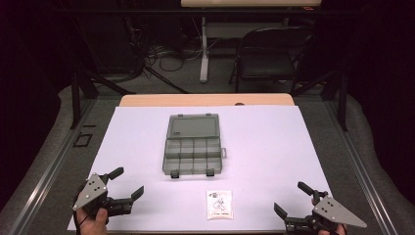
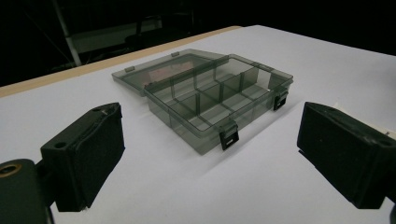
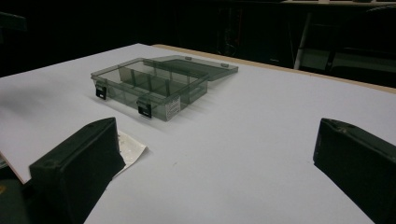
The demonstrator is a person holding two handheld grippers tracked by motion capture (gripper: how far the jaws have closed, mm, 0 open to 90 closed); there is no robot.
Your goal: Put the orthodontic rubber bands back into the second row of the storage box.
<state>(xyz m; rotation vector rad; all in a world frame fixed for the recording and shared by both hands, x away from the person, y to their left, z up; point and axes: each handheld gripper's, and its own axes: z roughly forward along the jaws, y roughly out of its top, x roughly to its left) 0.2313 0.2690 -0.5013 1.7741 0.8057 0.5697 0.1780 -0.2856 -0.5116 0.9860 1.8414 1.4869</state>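
- Left gripper [image 1: 128, 182] at near-left corner of the table [image 1: 274, 127], jaws spread wide, nothing between them; aimed at the box, prob. parked ready to reach.
- Right gripper [image 1: 289, 198] at near-right corner, jaws also wide apart, holding nothing.
- Box [image 1: 192, 154] sits mid-table, well apart from both grippers; lid [image 1: 193, 127] flipped flat to the far side, so compartments are open for loading, I'd guess.
- Box look: smoky see-through plastic, divider grid, compartments look bare, two black latches [image 2: 229, 139] on near wall, small label on one end.
- Small packet [image 1: 219, 204] lies flat near front edge, betw. grippers, closer to right one; white w/ dark print; likely the next pick.
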